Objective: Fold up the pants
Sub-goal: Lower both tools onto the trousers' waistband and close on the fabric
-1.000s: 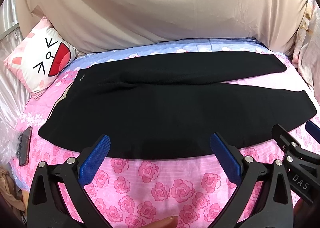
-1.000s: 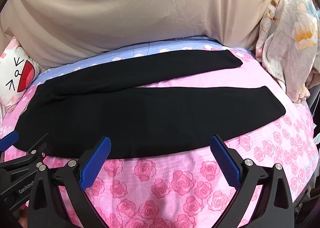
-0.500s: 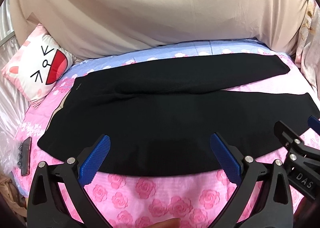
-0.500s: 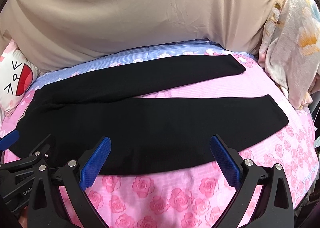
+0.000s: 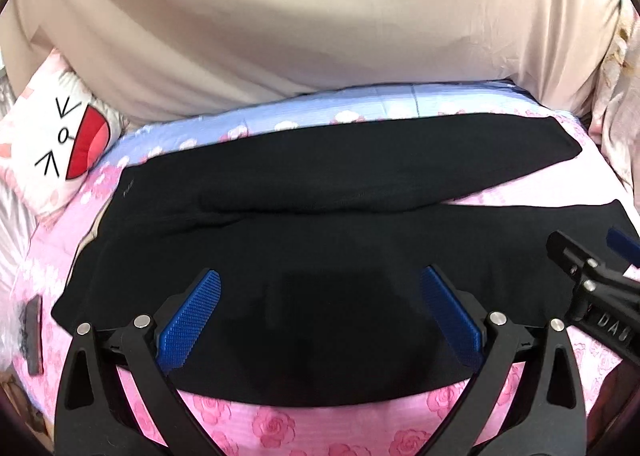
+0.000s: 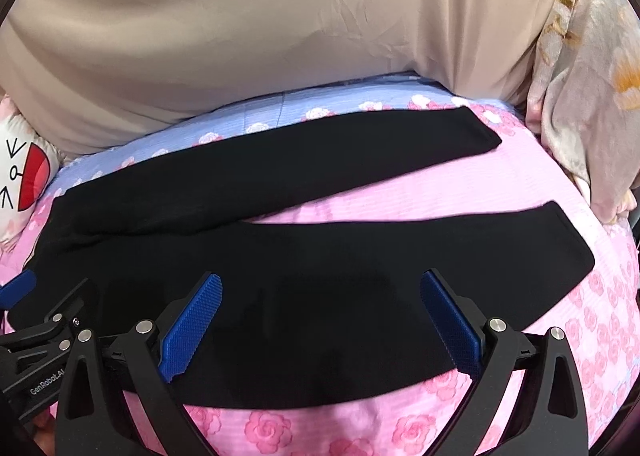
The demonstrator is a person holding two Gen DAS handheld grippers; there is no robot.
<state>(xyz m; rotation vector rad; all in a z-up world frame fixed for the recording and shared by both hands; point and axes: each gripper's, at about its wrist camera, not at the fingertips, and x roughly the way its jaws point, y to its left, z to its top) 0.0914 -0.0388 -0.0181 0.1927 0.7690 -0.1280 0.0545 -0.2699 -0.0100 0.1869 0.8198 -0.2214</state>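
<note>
Black pants (image 5: 320,223) lie flat across the pink rose bedsheet (image 5: 280,424), waist at the left, two legs spread toward the right. They also show in the right wrist view (image 6: 320,248). My left gripper (image 5: 320,320) is open and empty, held over the near leg close to the waist. My right gripper (image 6: 320,324) is open and empty over the middle of the near leg. The right gripper shows at the right edge of the left wrist view (image 5: 596,296); the left gripper shows at the left edge of the right wrist view (image 6: 44,340).
A beige cover (image 5: 320,35) rises behind the bed. A cat-face pillow (image 5: 56,139) lies at the far left. A dark phone-like object (image 5: 34,336) lies at the left bed edge. A floral fabric (image 6: 588,75) hangs at the right.
Both grippers have moved forward and now hang over the near pant leg instead of the bare sheet in front of it. Jaws stay open.
</note>
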